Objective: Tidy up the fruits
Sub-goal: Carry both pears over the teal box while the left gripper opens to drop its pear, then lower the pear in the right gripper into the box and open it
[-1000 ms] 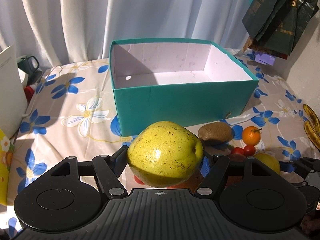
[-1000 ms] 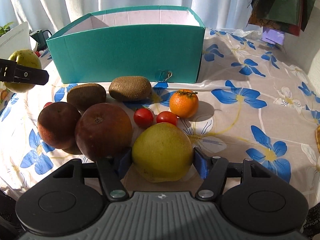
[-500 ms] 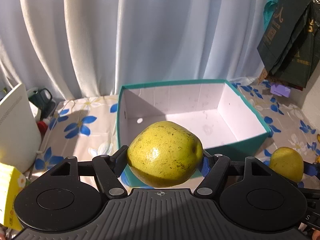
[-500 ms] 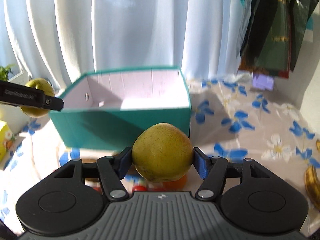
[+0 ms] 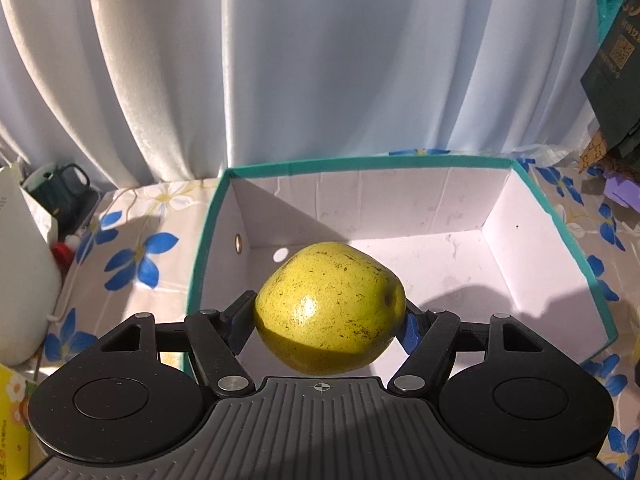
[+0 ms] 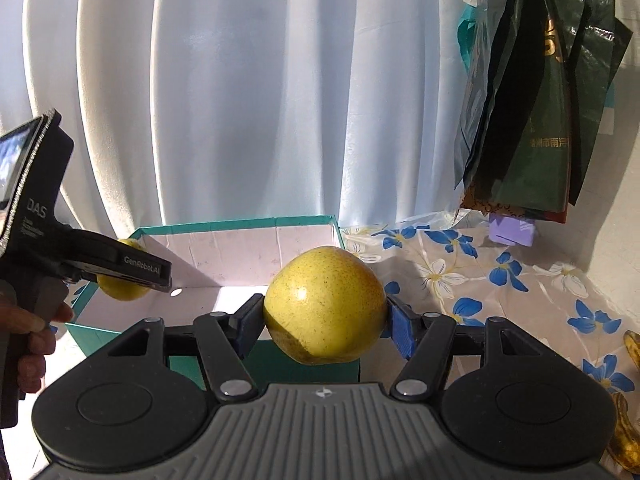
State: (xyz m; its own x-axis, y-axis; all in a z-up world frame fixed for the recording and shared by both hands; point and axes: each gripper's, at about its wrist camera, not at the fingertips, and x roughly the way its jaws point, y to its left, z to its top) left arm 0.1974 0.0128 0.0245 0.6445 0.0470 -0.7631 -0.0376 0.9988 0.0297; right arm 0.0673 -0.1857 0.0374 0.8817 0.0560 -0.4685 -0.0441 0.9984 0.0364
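Note:
My left gripper [image 5: 330,314] is shut on a yellow-green speckled pear [image 5: 330,306] and holds it in the air above the front left of the open teal box [image 5: 520,166], whose white inside holds no fruit. My right gripper [image 6: 324,320] is shut on a second yellow pear [image 6: 324,306], held above the box's near right corner [image 6: 336,224]. In the right wrist view the left gripper [image 6: 120,270] and its pear [image 6: 120,292] show at the left over the box.
A white curtain [image 5: 280,60] hangs behind the floral-cloth table [image 6: 500,280]. Dark bags [image 6: 532,120] hang at the right above a purple block [image 6: 512,230]. Bananas [image 6: 628,420] lie at the right edge. A dark mug [image 5: 68,184] and a white container [image 5: 24,280] stand at the left.
Both grippers have risen from the table with their pears and moved forward over the teal box. The other fruits on the cloth have dropped out of view.

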